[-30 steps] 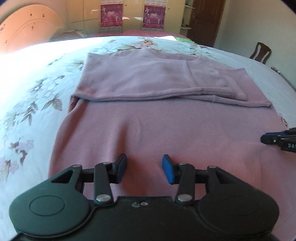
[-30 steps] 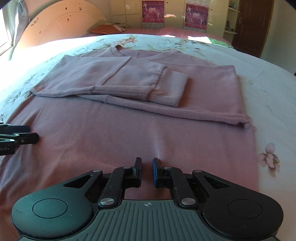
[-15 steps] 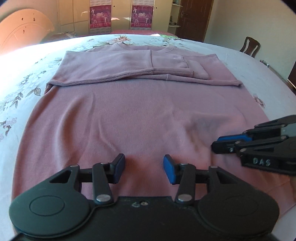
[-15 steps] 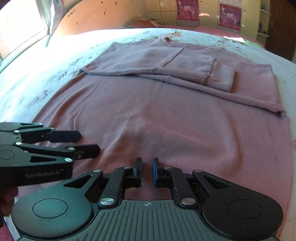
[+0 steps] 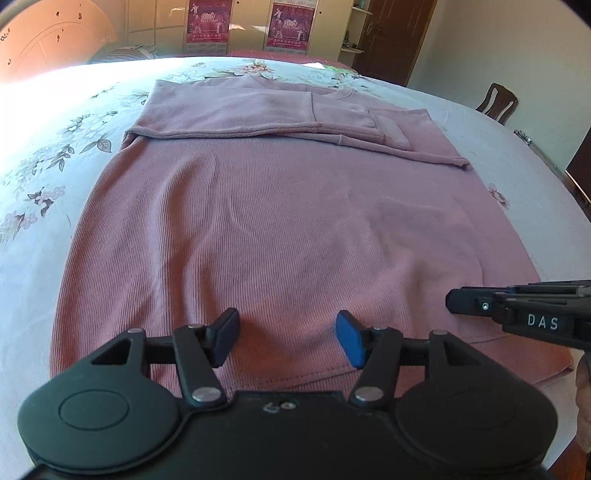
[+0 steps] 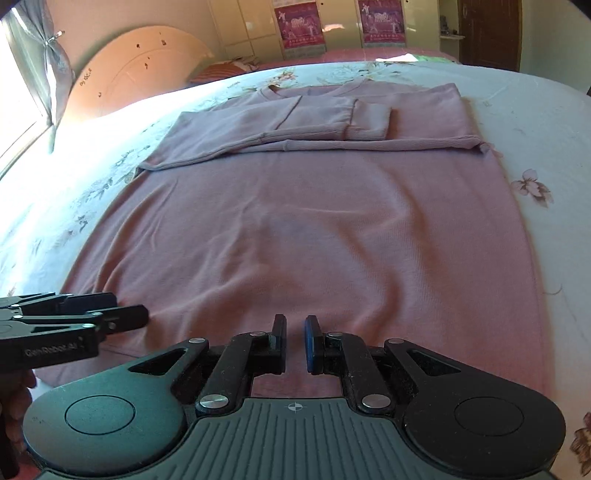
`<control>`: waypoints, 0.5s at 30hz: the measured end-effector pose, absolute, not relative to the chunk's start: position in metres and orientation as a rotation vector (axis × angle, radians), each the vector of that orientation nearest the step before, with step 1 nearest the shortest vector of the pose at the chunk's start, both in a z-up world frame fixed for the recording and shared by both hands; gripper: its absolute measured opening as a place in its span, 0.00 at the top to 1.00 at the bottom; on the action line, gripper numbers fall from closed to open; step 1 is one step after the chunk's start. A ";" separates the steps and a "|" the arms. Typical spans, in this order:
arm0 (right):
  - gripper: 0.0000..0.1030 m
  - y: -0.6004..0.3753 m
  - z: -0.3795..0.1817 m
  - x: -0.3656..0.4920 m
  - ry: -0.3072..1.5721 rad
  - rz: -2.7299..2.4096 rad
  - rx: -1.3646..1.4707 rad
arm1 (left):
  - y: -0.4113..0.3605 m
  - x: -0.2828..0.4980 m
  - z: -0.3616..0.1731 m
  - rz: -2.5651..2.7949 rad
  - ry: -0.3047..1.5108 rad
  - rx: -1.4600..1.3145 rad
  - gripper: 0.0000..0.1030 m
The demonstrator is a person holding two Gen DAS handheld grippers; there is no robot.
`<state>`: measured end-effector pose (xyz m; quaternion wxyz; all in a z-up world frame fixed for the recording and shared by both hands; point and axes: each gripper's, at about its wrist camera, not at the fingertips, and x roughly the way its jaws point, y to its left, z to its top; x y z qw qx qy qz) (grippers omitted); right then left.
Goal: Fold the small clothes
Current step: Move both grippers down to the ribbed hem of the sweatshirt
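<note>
A pink ribbed sweater (image 5: 295,229) is laid flat on a bed covered by a floral sheet (image 5: 44,155), with the hem nearest the cameras and the neckline at the far end. Both sleeves are folded across the upper chest, one overlapping the other, so that a horizontal band of cuffs and sleeve fabric is formed above the bare body panel; the overlapped cuffs (image 6: 369,122) are seen most clearly in the right wrist view. Shallow wrinkles are visible across the lower body of the garment. The left gripper (image 5: 288,338) is positioned over the hem area near its middle; its jaws are opening, a moderate gap is shown between the blue pads, and no fabric is pinched between them. The right gripper (image 6: 295,343) is positioned over the hem as well, to the right of the left one; its jaws are drawn almost together with only a narrow slit left, and nothing is gripped in that slit. Each gripper is seen at the edge of the other's view, close above the hem. A wooden headboard (image 6: 140,70), two wall calendars (image 5: 288,22), a dark door (image 5: 391,37) and a chair (image 5: 496,101) are seen beyond the bed.
</note>
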<state>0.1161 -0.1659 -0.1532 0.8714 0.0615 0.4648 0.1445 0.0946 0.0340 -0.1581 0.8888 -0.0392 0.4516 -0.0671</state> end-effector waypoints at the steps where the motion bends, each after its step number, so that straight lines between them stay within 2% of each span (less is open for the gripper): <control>1: 0.91 -0.158 -0.156 0.113 0.980 0.291 0.108 | 0.034 0.092 -0.161 -0.134 0.943 -0.066 0.45; 7: 0.90 -0.163 -0.163 0.090 0.978 0.177 0.033 | 0.042 0.075 -0.164 -0.157 0.917 -0.014 0.44; 12: 0.90 -0.185 -0.158 0.077 0.983 0.091 0.089 | 0.048 0.067 -0.161 -0.172 0.909 -0.006 0.43; 13: 0.90 -0.188 -0.157 0.074 0.983 0.077 0.094 | 0.049 0.066 -0.160 -0.167 0.911 -0.004 0.40; 14: 0.90 -0.189 -0.157 0.072 0.984 0.068 0.102 | 0.050 0.064 -0.161 -0.156 0.918 -0.003 0.30; 15: 0.90 -0.190 -0.157 0.069 0.984 0.060 0.108 | 0.052 0.062 -0.161 -0.147 0.919 -0.007 0.27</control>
